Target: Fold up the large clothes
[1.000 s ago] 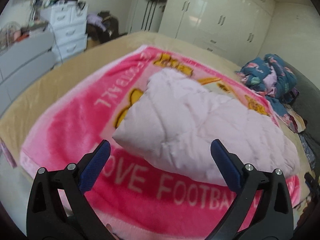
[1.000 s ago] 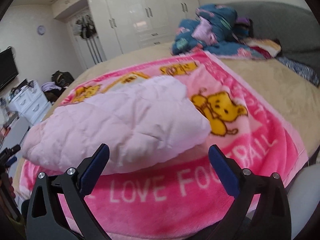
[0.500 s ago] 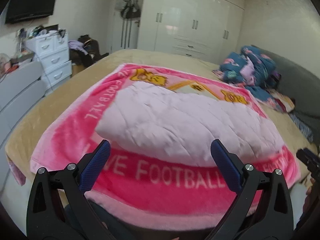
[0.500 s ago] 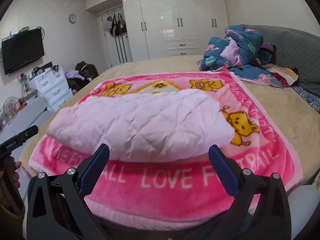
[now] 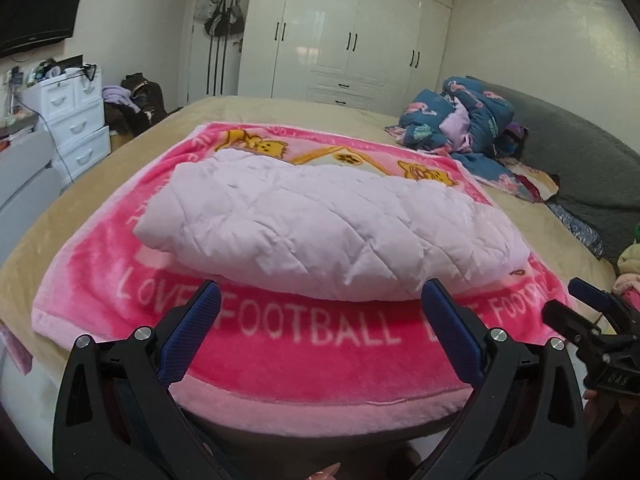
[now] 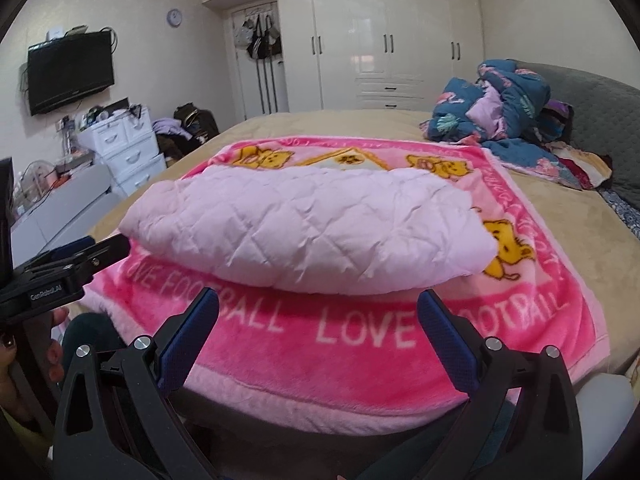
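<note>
A pale pink quilted garment (image 5: 320,232) (image 6: 312,232) lies folded into a thick bundle on a bright pink "LOVE FOOTBALL" blanket (image 5: 320,344) (image 6: 360,360) spread over the bed. My left gripper (image 5: 322,312) is open and empty, held back from the blanket's front edge, level with the bundle. My right gripper (image 6: 318,312) is also open and empty, likewise short of the bed. In the left wrist view the right gripper (image 5: 592,332) shows at the right edge. In the right wrist view the left gripper (image 6: 64,268) shows at the left edge, in a hand (image 6: 24,364).
The tan bed (image 5: 260,108) (image 6: 580,232) holds a heap of blue floral bedding (image 5: 460,120) (image 6: 492,116) by a grey headboard (image 5: 580,160). White drawers (image 5: 76,120) (image 6: 128,148) and dark bags stand left. White wardrobes (image 6: 380,40) fill the far wall; a TV (image 6: 70,72) hangs left.
Both grippers have pulled back and lowered away from the bundle, so the whole blanket and its front edge now show. The garment has not moved. Both stay open.
</note>
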Demonstrator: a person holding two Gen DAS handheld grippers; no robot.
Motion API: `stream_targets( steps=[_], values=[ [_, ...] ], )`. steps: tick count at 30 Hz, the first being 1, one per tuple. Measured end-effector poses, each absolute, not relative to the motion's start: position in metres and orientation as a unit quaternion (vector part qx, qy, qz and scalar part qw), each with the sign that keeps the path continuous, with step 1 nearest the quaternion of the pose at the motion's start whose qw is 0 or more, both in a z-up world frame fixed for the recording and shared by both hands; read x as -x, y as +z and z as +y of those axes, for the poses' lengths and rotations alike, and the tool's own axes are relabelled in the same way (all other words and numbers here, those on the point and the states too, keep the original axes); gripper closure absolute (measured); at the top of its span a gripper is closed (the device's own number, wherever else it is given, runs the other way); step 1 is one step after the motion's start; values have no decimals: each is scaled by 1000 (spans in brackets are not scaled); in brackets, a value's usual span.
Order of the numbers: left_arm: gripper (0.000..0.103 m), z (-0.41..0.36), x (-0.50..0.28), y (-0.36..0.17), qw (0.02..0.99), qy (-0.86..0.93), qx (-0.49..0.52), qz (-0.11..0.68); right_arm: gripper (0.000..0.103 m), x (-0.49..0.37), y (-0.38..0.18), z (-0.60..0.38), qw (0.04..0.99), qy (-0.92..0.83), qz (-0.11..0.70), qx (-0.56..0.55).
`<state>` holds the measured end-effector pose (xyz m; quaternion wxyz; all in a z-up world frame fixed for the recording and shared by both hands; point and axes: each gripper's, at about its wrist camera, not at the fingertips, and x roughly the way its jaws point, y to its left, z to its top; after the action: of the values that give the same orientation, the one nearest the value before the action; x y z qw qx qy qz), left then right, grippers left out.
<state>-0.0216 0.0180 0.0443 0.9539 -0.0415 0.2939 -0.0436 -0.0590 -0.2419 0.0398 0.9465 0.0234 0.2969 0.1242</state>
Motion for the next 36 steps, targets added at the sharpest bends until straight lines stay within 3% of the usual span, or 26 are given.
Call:
stream_targets(
  steps=[36],
  values=[
    [9,16,20,42,952,-16,26,306,4,56,30,-240,940,128,313,-39]
  ],
)
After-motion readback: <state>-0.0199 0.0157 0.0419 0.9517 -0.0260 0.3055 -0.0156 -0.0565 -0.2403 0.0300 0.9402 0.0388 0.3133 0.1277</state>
